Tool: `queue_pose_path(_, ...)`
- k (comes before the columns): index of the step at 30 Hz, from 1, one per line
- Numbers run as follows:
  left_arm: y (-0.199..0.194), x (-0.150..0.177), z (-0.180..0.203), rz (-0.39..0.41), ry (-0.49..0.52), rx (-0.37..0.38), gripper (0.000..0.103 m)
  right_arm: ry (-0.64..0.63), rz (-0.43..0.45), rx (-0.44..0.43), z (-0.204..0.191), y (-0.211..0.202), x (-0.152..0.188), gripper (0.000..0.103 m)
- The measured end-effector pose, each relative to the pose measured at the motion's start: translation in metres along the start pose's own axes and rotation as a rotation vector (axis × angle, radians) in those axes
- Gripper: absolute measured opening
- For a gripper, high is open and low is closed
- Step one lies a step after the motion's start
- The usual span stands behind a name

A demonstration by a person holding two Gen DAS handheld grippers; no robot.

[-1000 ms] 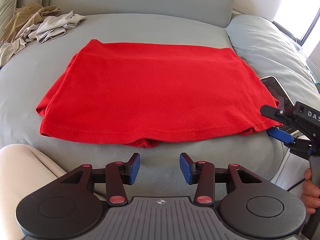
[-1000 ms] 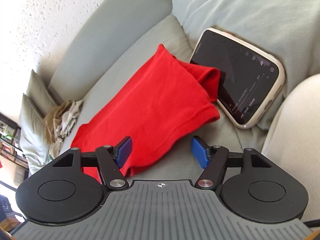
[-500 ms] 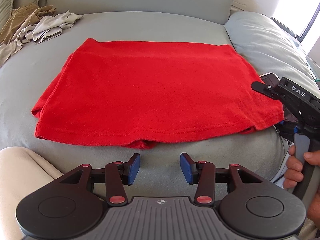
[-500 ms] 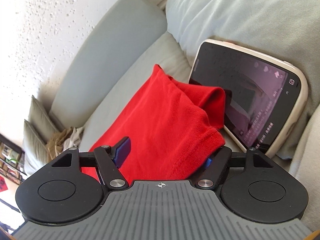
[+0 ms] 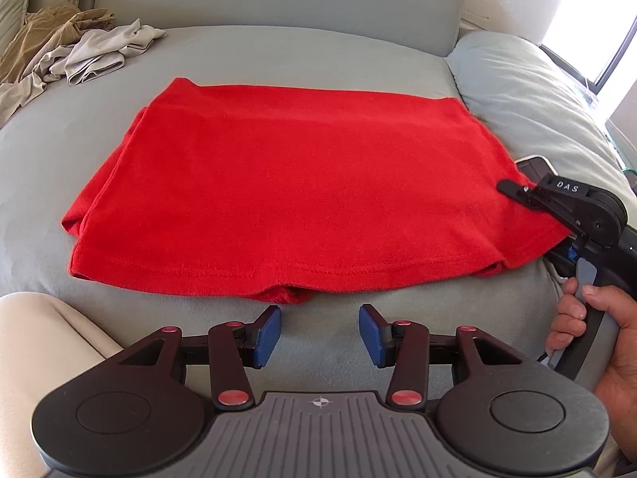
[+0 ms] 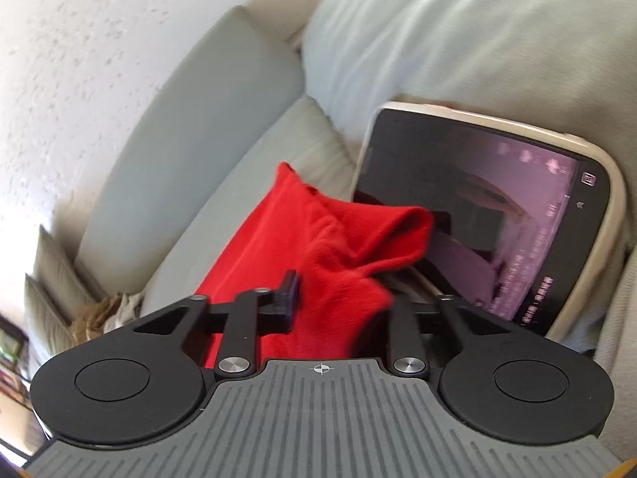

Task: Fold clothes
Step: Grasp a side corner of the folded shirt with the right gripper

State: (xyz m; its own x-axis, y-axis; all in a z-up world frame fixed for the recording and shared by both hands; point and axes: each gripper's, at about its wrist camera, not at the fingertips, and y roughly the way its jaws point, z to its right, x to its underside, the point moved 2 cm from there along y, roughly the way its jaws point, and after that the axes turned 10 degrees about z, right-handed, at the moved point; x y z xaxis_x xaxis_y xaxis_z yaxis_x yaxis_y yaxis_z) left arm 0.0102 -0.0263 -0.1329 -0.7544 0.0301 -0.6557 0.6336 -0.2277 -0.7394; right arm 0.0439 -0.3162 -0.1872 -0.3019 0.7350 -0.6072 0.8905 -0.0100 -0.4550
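Two jaws, two states: my right gripper is clamped on the near right corner of the red shirt lying on the sofa; my left gripper hangs apart before the hem. Lifting one-sided could skew the fold, or nudge the phone touching the cloth

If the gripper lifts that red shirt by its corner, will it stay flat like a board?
Probably not. The red shirt is soft knit cloth, already bunching where the right gripper closes around its corner, so it would likely droop and unfold. It looks thin, so probably light. The left gripper is open, not supporting it.
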Motion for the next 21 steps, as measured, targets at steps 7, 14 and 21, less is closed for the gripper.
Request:
queue_pose_path(7, -0.022, -0.013, -0.02, 0.087, -0.063, 0.026, 0.044, -0.391, -0.001, 0.092, -0.074, -0.009, -0.008, 0.012)
queue_pose_path(14, -0.072, -0.037, -0.095, 0.231, -0.26, -0.049, 0.044, -0.982, 0.048, -0.066, -0.212, -0.023, 0.051, 0.012)
queue_pose_path(21, -0.1, -0.03, -0.155, 0.27, -0.421, -0.118, 0.044, -1.277, -0.128, -0.25, -0.273, -0.023, 0.163, 0.012)
